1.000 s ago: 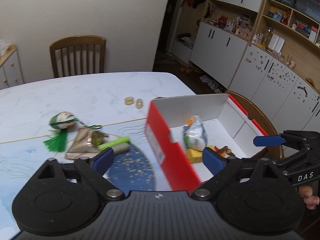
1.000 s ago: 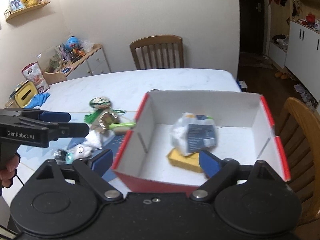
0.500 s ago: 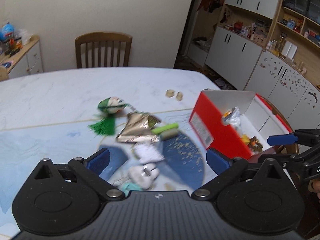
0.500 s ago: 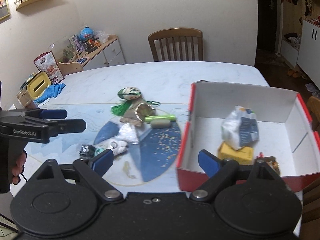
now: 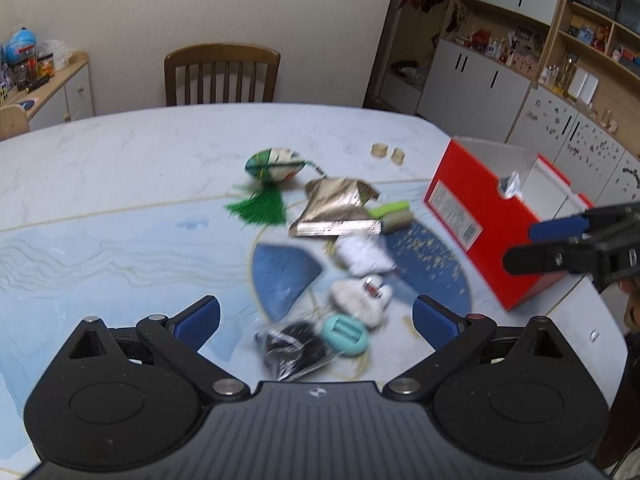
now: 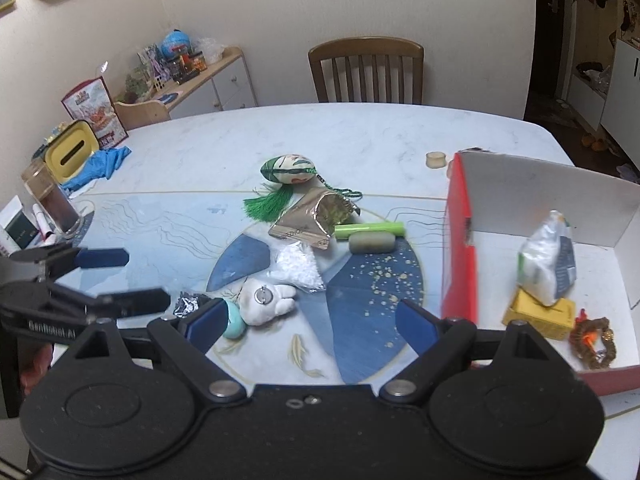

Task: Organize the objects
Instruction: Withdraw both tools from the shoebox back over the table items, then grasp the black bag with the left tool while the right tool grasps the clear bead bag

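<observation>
Left wrist view: the left gripper has its jaws spread wide and empty above the bench, with a black crinkled packet and a teal round piece lying between and just ahead of its fingertips. A white plush toy lies just beyond them, then a white bag, a gold foil pouch, and a green tassel ornament farther off. The red box stands to the right of this pile, apart from it. In the right wrist view, the right gripper is also held wide with nothing between its pads, above the blue patterned mat; the plush toy lies just ahead of its left finger. The box sits to its right, holding a white packet, a yellow block and a brown beaded item.
</observation>
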`<state>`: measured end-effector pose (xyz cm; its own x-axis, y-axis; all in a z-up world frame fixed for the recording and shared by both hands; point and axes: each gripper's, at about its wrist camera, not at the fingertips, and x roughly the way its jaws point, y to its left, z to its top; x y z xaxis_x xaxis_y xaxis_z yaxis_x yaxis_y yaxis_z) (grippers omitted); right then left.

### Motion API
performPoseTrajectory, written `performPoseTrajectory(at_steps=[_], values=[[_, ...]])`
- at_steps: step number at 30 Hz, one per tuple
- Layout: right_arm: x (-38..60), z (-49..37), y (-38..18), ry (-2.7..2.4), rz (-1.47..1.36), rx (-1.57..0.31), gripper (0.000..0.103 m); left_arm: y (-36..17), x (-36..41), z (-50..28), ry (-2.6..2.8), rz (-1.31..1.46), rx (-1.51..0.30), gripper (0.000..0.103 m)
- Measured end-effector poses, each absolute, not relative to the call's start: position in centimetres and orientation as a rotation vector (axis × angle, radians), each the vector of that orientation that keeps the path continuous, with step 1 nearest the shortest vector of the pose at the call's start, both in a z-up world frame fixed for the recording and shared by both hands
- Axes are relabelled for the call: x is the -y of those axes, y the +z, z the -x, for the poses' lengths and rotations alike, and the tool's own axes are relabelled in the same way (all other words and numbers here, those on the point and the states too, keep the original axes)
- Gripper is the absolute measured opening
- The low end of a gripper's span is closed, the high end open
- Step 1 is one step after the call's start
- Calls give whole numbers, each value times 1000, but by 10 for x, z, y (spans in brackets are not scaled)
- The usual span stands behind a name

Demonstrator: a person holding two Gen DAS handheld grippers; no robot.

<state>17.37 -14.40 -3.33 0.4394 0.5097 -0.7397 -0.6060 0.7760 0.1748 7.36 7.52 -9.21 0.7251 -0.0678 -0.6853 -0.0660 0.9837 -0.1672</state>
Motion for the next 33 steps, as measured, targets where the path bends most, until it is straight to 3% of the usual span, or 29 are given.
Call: performPoseTrajectory(at_steps=[19, 29, 33], values=[[81, -219, -86, 607, 134, -992, 89, -140, -98, -84, -4, 225, -805, 103], [54, -245, -110, 568, 131, -1049, 83, -152, -104, -93, -20, 295, -830, 102], [47, -246, -116, 574, 145, -1053, 80, -155, -105, -94, -17, 295, -839, 95]])
